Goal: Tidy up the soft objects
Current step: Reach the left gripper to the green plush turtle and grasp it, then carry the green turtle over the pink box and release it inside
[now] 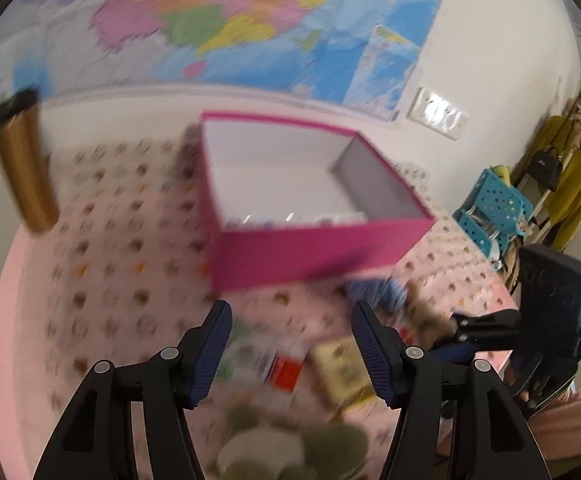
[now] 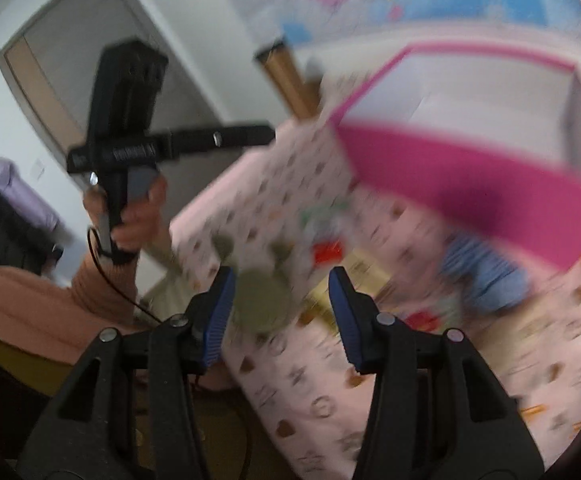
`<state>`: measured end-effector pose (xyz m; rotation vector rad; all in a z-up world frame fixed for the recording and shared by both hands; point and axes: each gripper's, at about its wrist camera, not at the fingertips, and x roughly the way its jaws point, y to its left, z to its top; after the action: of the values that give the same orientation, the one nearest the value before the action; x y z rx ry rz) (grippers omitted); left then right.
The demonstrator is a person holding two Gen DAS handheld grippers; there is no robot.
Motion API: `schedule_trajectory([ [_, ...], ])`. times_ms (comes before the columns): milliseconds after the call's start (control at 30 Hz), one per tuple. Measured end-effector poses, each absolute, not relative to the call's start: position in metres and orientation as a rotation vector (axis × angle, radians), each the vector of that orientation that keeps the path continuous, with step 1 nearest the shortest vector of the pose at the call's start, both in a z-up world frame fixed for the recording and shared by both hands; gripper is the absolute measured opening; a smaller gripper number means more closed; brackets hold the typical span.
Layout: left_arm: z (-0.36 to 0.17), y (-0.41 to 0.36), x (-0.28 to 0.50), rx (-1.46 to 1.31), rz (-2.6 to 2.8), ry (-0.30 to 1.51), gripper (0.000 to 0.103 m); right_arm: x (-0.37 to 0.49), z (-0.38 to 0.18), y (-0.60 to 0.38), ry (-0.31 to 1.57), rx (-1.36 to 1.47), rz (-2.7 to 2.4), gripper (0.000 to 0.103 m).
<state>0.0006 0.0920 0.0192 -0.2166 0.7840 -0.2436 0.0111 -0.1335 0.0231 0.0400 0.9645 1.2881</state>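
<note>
An open pink box (image 1: 314,256) with a white inside stands on the pink patterned tablecloth (image 1: 110,264). Both views are blurred by motion. My left gripper (image 1: 290,312) hangs open in front of the box, nothing between its blue pads. Below it lie a green plush toy (image 1: 290,440), a yellowish pack (image 1: 342,368) and a red item (image 1: 286,372). A blue striped soft thing (image 1: 374,292) and a small brown toy (image 1: 422,316) lie right of them. My right gripper (image 2: 281,280) is open above the green plush toy (image 2: 262,300), its pads not pressing on it. The pink box (image 2: 470,176) is at upper right, the blue striped thing (image 2: 486,276) beneath its corner.
A gold cylinder (image 1: 22,168) stands at the table's far left by the wall with a map (image 1: 230,12). Blue baskets (image 1: 490,208) and hanging clothes (image 1: 570,184) are beyond the right edge. A hand (image 2: 138,216) in a peach sleeve holds the left gripper's handle.
</note>
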Motion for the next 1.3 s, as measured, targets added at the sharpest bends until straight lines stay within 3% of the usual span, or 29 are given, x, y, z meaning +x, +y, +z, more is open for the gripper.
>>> schedule_trajectory([
  [200, -0.011, 0.124, -0.037, -0.324, -0.217, 0.803, 0.063, -0.008, -0.017, -0.087, 1.102, 0.024, 1.341, 0.051],
  [367, -0.02, 0.137, -0.063, -0.377, -0.228, 0.796, 0.063, -0.015, -0.029, -0.063, 1.125, -0.017, 1.315, 0.064],
  [433, -0.023, 0.14, -0.07, -0.388, -0.245, 0.798, 0.063, -0.016, -0.031, -0.058, 1.11, -0.021, 1.303, 0.064],
  [533, -0.032, 0.141, -0.076, -0.403, -0.286, 0.81, 0.063, -0.018, -0.037, -0.052, 1.103, -0.036, 1.28, 0.062],
  [567, -0.035, 0.14, -0.076, -0.4, -0.29, 0.815, 0.063, -0.02, -0.038, -0.052, 1.105, -0.046, 1.27, 0.053],
  [933, -0.058, 0.123, -0.072, -0.41, -0.417, 0.858, 0.063, -0.016, -0.015, -0.064, 1.01, -0.02, 1.263, 0.049],
  [1300, -0.016, 0.103, -0.053, -0.324, -0.426, 0.753, 0.062, -0.002, 0.024, -0.084, 0.895, -0.019, 1.243, 0.048],
])
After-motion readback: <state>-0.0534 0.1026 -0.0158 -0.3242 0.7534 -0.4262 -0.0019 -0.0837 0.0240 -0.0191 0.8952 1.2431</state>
